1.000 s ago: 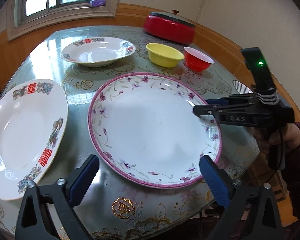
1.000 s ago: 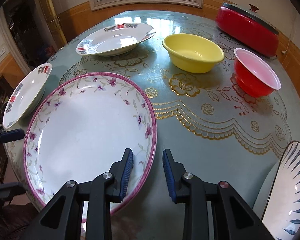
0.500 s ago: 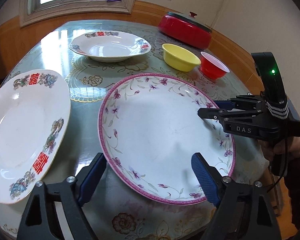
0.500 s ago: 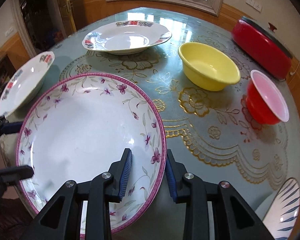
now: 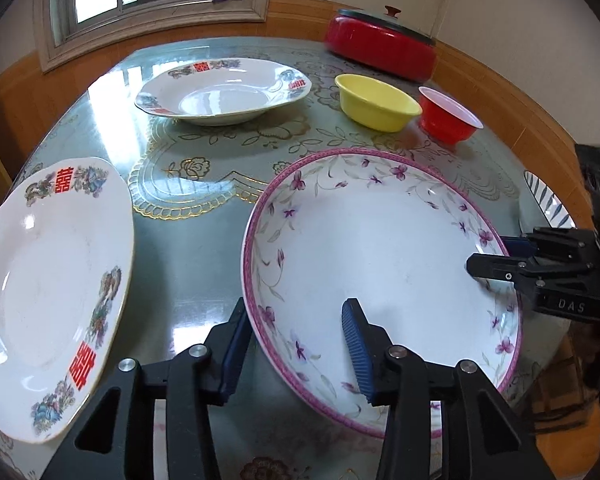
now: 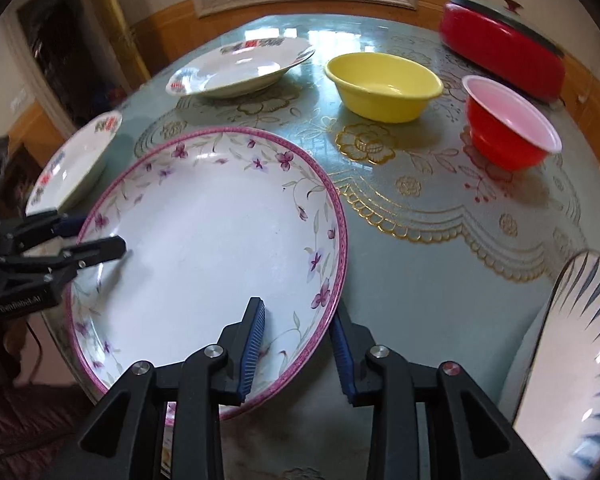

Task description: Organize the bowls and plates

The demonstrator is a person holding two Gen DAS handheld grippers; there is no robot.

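A large white plate with a pink rim and purple flowers (image 5: 380, 248) (image 6: 204, 248) lies at the table's near side, partly over the edge. My left gripper (image 5: 296, 344) (image 6: 96, 236) straddles its left rim, one finger outside and one over the inside. Its jaws are closing and the pads do not press on both sides. My right gripper (image 6: 298, 340) (image 5: 500, 256) is shut on the opposite rim, one pad on the inner slope and one under the edge. A yellow bowl (image 5: 376, 108) (image 6: 384, 84) and a red bowl (image 5: 448, 120) (image 6: 508, 128) stand behind.
A white plate with red characters (image 5: 52, 272) (image 6: 76, 160) lies at the left edge. A deep plate of the same pattern (image 5: 220, 92) (image 6: 240, 68) is at the back. A red lidded pot (image 5: 380, 48) stands far right. A blue-striped plate (image 6: 572, 360) lies near my right gripper.
My left gripper has moved along the flowered plate's rim and its jaws have narrowed from wide apart to astride the rim. The right gripper keeps its hold on the rim.
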